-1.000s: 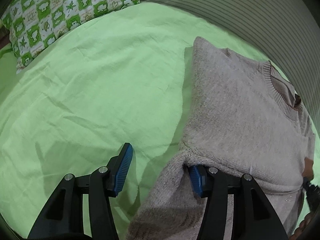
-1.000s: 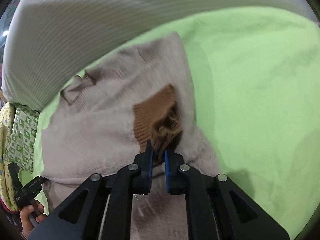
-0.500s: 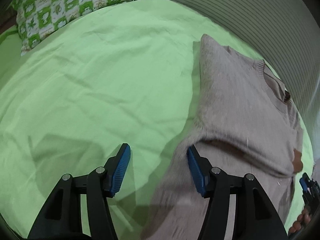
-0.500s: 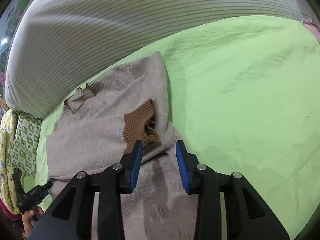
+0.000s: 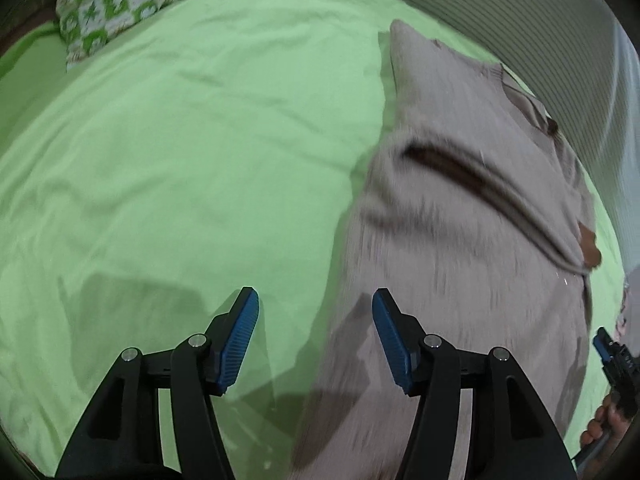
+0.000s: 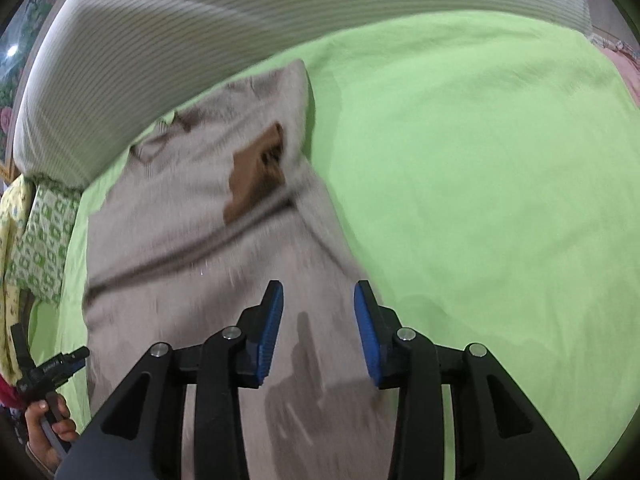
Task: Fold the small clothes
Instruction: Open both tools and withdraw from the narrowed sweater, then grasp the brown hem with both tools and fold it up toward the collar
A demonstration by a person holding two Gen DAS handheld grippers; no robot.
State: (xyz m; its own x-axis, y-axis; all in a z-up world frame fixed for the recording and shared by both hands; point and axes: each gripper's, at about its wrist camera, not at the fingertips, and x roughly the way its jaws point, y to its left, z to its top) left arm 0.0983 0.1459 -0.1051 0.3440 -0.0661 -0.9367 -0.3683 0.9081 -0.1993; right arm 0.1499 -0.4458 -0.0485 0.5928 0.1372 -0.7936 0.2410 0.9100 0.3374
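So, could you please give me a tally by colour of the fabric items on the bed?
Beige sweater: 1
Green sheet: 1
Green-and-white patterned pillow: 1
Grey striped bolster: 1
Total: 4

Home bedroom: bed with green sheet (image 5: 180, 152), patterned pillow (image 5: 132, 0), striped bolster (image 6: 240, 32) along far edge.

Green bedsheet (image 5: 192, 152) — striped bolster (image 6: 224, 36), patterned pillow (image 5: 132, 4)
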